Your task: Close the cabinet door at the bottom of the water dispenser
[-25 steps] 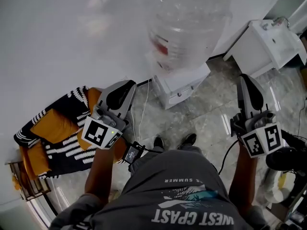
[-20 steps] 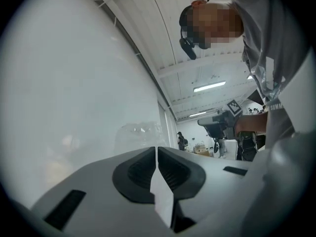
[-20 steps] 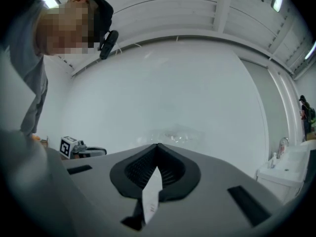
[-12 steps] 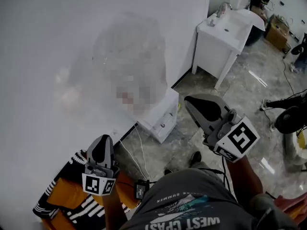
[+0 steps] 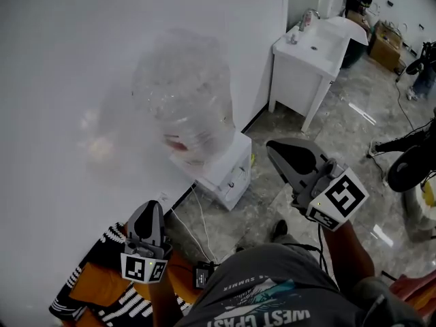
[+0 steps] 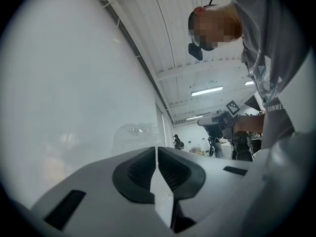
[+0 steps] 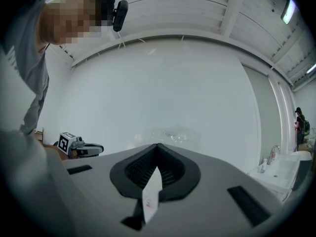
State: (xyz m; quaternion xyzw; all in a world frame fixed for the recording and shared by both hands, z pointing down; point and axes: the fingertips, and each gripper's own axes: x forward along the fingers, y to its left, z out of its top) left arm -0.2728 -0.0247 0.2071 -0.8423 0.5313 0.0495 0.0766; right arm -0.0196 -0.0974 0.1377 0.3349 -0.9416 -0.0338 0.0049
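The water dispenser (image 5: 221,172) stands against the white wall with a clear bottle (image 5: 184,101) on top. Its white front carries a small dark handle (image 5: 234,176); I cannot tell how the bottom cabinet door stands from here. My left gripper (image 5: 147,208) is shut and empty, low at the left, well short of the dispenser. My right gripper (image 5: 274,146) is shut and empty, held up to the right of the dispenser. Both gripper views point up at the wall: the bottle (image 6: 136,135) shows over the shut left gripper (image 6: 157,149), and the bottle (image 7: 170,134) over the shut right gripper (image 7: 158,146).
A white sink cabinet (image 5: 310,53) stands right of the dispenser by the wall. A striped orange and black seat (image 5: 102,295) is at the lower left. A cable (image 5: 197,216) runs over the marble floor. Dark equipment (image 5: 409,162) sits at the right edge.
Over the last second the view swung from straight down to further out, and the right gripper rose toward the middle. In the last half second both grippers barely moved.
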